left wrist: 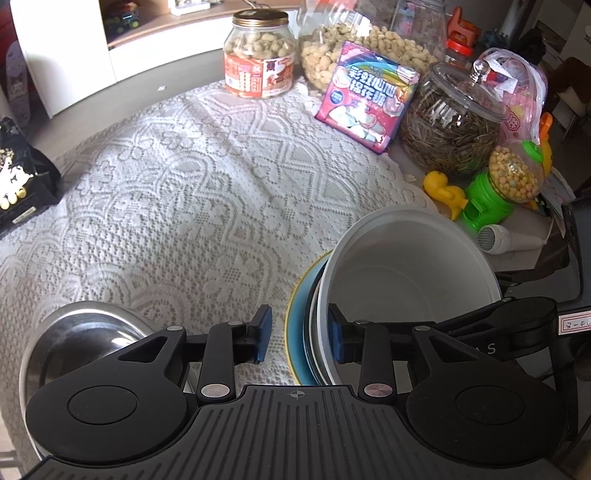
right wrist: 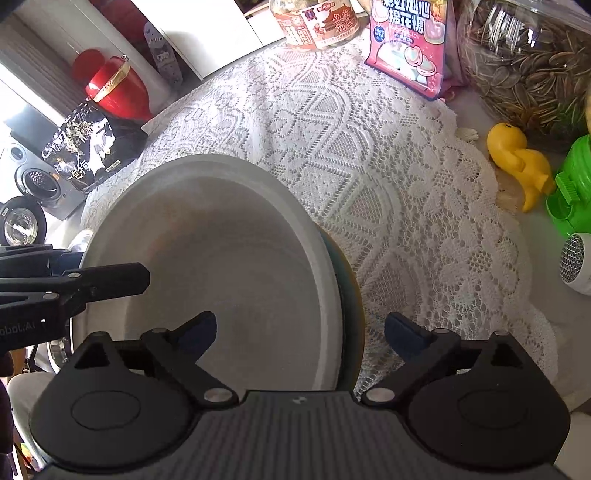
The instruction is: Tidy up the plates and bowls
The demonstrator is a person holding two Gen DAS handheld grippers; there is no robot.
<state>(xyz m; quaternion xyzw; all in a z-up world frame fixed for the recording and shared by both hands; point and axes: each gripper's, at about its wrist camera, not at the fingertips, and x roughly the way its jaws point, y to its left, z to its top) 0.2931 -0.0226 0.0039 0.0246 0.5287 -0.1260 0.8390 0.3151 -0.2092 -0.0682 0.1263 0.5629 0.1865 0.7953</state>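
White bowl [left wrist: 406, 273], nested in a blue plate [left wrist: 295, 328], on the lace cloth [left wrist: 184, 184]. Left gripper [left wrist: 300, 338]: fingers apart, straddling both rims. Right gripper [right wrist: 300, 334]: spread wide astride them. Steel bowl [left wrist: 81, 336] half hidden. Pink bag [left wrist: 365, 96]: "MALLOW" partly legible.

A white lace tablecloth [left wrist: 192, 192] covers the table, lit by bright daylight that leaves soft shadows across its pattern. Behind it stands a white cabinet [left wrist: 62, 55] with a wooden shelf [left wrist: 207, 18] — toys sit in its open niche. Off the table's far side sits a red jar [right wrist: 114, 88] with a gold band, near a grey speaker [right wrist: 35, 181].
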